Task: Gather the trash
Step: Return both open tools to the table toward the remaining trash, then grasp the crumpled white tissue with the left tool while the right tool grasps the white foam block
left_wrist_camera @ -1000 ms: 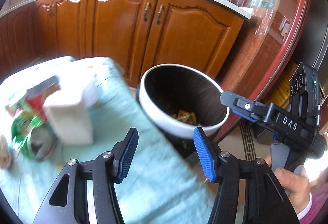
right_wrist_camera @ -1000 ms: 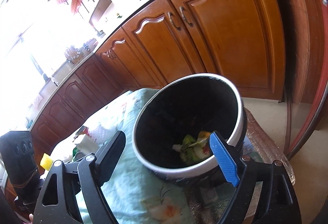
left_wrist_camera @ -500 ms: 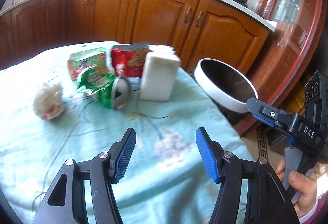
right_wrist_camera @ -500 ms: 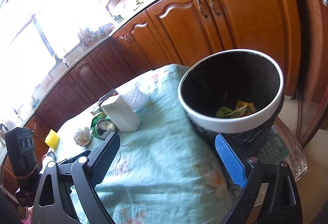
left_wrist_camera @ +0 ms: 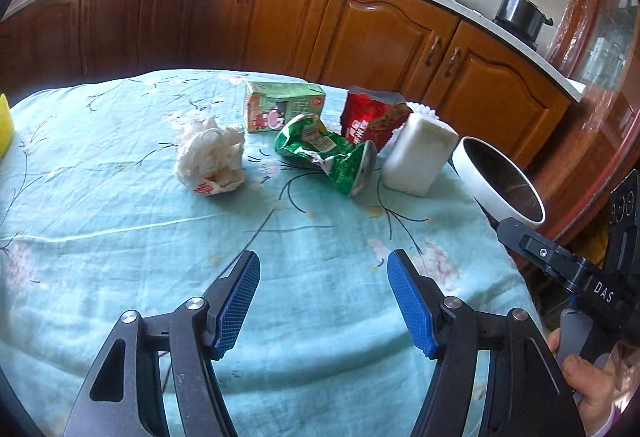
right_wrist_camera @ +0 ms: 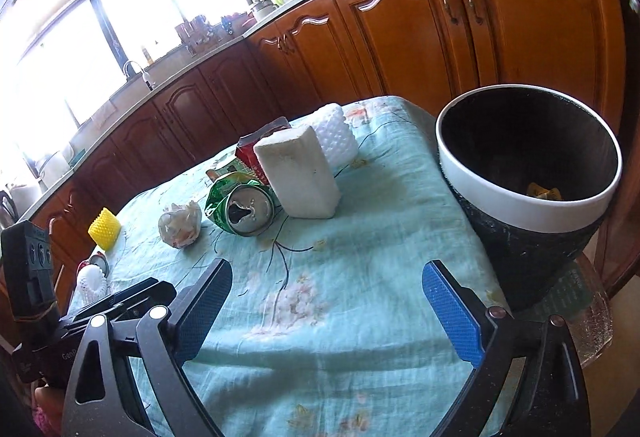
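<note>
The left wrist camera looks forward and down between its fingers (left_wrist_camera: 240, 289) from the table's (left_wrist_camera: 120, 237) near edge, facing the cabinets (left_wrist_camera: 380, 29), with the trash midway across and the bin (left_wrist_camera: 500, 185) at the right edge. The right wrist camera looks down from the near right corner, close to the bin (right_wrist_camera: 528, 193). Both share the can (left_wrist_camera: 340, 161) (right_wrist_camera: 244, 209), block (left_wrist_camera: 416, 157) (right_wrist_camera: 300, 173) and tissue (left_wrist_camera: 210, 157) (right_wrist_camera: 180, 223).

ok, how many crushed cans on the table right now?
1. A crushed green can lies on its side mid-table, between the crumpled paper wad and the white block. A round metal end at the far edge might be another.
</note>
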Demonstrator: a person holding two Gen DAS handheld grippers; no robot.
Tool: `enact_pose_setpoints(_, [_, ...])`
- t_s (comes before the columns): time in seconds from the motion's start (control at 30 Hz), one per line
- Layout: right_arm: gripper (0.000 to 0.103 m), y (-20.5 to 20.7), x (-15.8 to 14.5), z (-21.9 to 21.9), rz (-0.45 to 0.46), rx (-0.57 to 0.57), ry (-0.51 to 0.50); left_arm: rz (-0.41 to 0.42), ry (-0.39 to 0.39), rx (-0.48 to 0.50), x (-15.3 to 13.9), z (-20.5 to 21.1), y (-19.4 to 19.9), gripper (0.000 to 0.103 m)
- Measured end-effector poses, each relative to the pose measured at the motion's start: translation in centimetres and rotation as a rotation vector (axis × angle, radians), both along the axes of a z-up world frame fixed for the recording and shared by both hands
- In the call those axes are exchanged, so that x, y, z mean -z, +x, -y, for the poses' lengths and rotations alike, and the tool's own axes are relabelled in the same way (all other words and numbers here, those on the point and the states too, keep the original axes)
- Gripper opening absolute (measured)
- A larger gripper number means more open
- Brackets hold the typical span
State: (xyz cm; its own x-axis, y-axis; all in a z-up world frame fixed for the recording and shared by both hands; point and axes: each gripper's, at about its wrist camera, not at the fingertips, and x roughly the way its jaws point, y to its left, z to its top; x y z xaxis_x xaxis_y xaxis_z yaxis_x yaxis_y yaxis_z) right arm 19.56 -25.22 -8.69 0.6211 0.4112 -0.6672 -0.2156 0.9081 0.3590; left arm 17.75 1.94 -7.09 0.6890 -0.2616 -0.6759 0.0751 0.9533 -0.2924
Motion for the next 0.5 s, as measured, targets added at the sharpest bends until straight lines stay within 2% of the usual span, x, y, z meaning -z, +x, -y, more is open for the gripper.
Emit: enact_pose_setpoints(0.5, [0.097, 2.9, 0.5, -2.7, -0.024, -0.024, 0.005, -0.022, 0.022, -0.084, 0.0, -3.4, 2.6, 0.066])
